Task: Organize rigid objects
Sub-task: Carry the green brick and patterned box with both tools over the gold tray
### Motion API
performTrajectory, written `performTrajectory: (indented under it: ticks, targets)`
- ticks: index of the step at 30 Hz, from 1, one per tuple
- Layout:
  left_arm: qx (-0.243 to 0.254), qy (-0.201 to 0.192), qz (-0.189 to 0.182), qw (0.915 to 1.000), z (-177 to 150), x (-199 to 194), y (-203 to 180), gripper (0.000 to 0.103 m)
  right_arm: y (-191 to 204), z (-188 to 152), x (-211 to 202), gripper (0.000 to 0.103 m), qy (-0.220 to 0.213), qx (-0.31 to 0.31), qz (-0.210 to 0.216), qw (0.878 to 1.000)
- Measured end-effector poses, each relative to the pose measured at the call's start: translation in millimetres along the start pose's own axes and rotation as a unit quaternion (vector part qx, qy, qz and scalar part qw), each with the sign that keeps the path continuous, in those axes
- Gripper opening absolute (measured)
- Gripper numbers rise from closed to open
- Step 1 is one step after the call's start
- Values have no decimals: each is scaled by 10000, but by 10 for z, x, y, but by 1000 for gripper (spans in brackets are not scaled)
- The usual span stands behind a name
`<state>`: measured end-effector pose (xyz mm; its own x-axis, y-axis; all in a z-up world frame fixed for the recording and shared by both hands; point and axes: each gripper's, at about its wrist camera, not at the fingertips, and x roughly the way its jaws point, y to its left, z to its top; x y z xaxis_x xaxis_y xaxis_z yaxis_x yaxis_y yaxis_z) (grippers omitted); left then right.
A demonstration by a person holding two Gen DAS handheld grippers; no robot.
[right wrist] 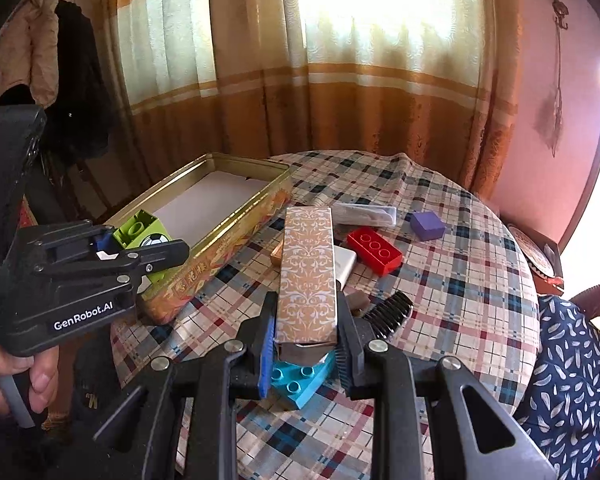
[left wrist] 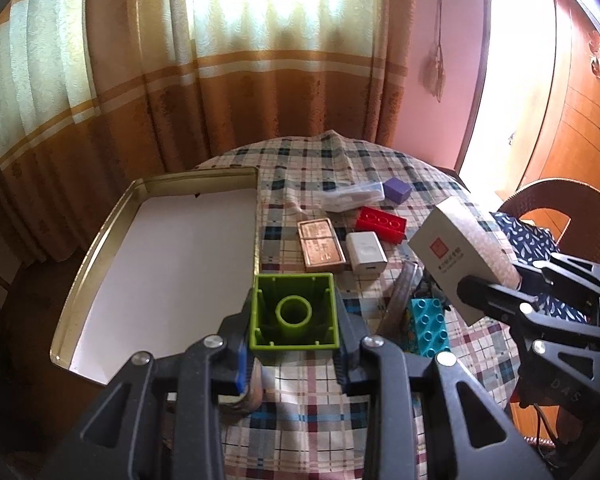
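left cam: close over fingers, faces tin [left wrist: 100, 240] & curtain.
right cam: same, from right.
shared: table [left wrist: 320, 168], tin.

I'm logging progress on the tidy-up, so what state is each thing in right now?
left gripper: shut on the green block
green block: held up, hollow side facing the camera
right gripper: shut on the patterned box
patterned box: held off the table
gold tin: open, nothing but a white liner in it
red block: lying on the tablecloth
teal block: lying on the tablecloth
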<state>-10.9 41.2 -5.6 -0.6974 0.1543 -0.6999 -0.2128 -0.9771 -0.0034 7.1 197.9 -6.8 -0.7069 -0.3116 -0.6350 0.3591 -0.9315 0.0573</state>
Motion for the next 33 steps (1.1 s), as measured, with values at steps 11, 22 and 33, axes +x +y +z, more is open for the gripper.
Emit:
performTrajectory:
  ticks: [11, 22, 33]
  targets:
    - [-60, -59, 51, 10000, 87, 39, 154, 30, 139, 103, 78, 27, -62, -89, 37, 9999]
    - [-215, 1, 158, 9996, 106, 150, 356, 30, 247, 252, 181, 27, -130, -134, 151, 9997]
    - [-413, 144, 328, 9985, 107, 307, 618, 30, 397, 477, 393, 27, -65, -287, 261, 9992]
